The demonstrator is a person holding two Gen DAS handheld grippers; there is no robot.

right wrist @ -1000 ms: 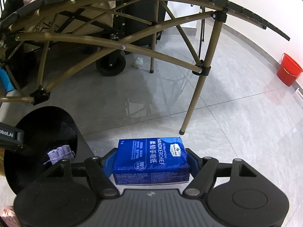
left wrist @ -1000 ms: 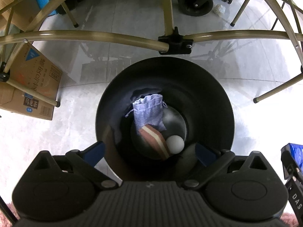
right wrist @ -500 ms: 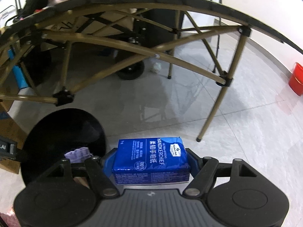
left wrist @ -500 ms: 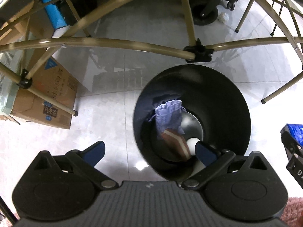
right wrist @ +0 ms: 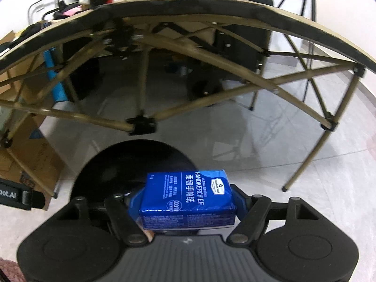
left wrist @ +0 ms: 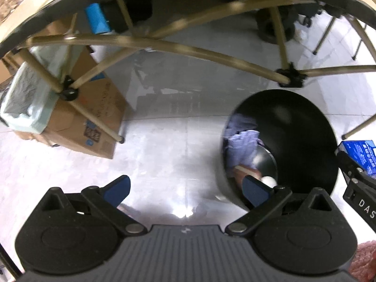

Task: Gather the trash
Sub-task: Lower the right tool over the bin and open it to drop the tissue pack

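Glossy tiles blur beneath empty, spread left jaws; right jaws clamp tissue pack [right wrist: 186, 196] hiding black bin's [right wrist: 131, 164] contents

The blue tissue pack [right wrist: 188, 197] reads "ULTRA-STRONG HANDKERCHIEF" and "100%".

Pale glossy tiled floor [left wrist: 164, 155]; black bin [left wrist: 303, 127] stands on it beside folding table legs [right wrist: 303, 164]; cardboard box [left wrist: 94, 117] rests under table at left, near the bin.
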